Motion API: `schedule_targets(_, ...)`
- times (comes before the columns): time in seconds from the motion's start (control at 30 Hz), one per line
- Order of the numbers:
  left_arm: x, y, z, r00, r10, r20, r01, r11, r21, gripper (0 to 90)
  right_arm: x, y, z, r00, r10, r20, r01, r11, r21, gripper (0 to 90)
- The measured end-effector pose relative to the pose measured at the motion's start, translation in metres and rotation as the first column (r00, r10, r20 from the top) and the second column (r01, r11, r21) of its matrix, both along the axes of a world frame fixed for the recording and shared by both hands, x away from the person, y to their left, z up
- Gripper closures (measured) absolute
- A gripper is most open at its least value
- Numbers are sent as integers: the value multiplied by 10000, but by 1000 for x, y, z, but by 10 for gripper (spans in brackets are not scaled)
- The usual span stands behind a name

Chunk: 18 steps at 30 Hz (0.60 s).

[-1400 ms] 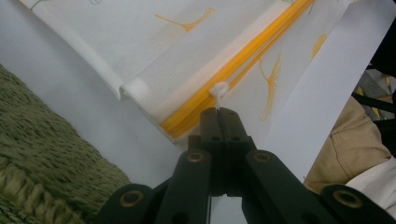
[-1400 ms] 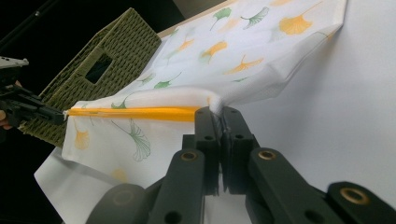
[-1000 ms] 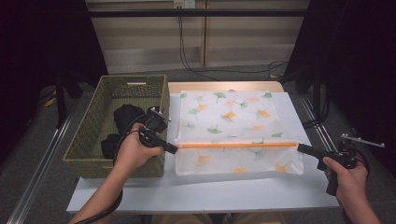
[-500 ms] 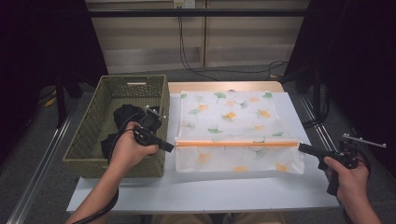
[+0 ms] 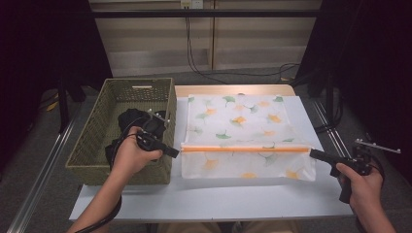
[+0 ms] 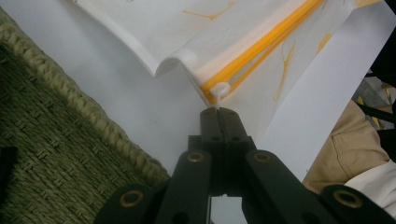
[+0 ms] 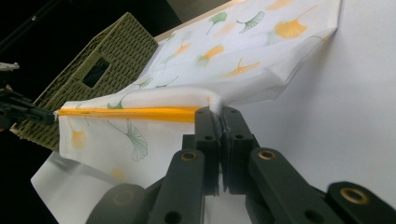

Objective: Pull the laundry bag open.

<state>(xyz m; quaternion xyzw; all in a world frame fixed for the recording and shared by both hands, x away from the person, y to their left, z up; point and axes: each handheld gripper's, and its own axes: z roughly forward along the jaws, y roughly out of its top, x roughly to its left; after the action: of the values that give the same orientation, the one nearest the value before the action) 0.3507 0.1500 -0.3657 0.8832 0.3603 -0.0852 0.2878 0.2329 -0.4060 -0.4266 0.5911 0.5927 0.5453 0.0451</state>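
While jaws pinch zipper bag [image 5: 243, 131] ends, basket [image 5: 97, 141] contents indistinct.

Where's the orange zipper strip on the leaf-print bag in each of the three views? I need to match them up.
High view: orange zipper strip runs across the middle, between both grippers.
Left gripper view: it slants from above the closed jaws to the upper right.
Right gripper view: it runs from the left edge to the jaws.
Shared landmark: woven basket.

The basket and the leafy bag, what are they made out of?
The basket looks like woven grass or straw, olive green and matte: you can see the braided weave. The bag looks like thin frosted plastic, though it might be cloth: soft, creased, with printed leaves and an orange zip strip.
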Motion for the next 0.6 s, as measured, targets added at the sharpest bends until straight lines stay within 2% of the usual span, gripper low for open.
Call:
schedule_targets(0.17,0,0,-2,10000,75,-21,-76,9998,-180,900,0,0,0,10000,38,-8,-38,10000,9,872)
schedule_targets(0.2,0,0,-1,9999,-103,-93,103,9999,-11,900,1,0,0,10000,73,23,-73,10000,-25,872)
schedule_targets(0.37,-2,-3,-4,10000,0,-99,-2,9998,-174,900,0,0,-1,9999,95,-120,-95,10000,-4,870)
schedule_targets(0.43,-3,-5,-5,9997,-92,-241,89,9999,-136,900,0,0,-1,9999,119,-3,-119,9998,-168,869)
schedule_targets(0.47,-3,-6,-7,9998,-139,-148,136,9998,-139,900,-1,1,-1,9998,146,-143,-149,9997,-169,869)
schedule_targets(0.5,-3,-7,-8,9994,-176,-307,173,9998,-93,900,-1,2,-1,9997,179,-190,-184,9995,-268,869)
schedule_targets(0.57,-4,-9,-11,9993,-123,-350,116,9997,-193,900,-2,3,-2,9991,248,-337,-261,9989,-386,868)
schedule_targets(0.6,-3,-9,-10,9987,-306,-411,304,9995,-65,900,-2,3,-3,9991,273,-333,-288,9985,-463,867)
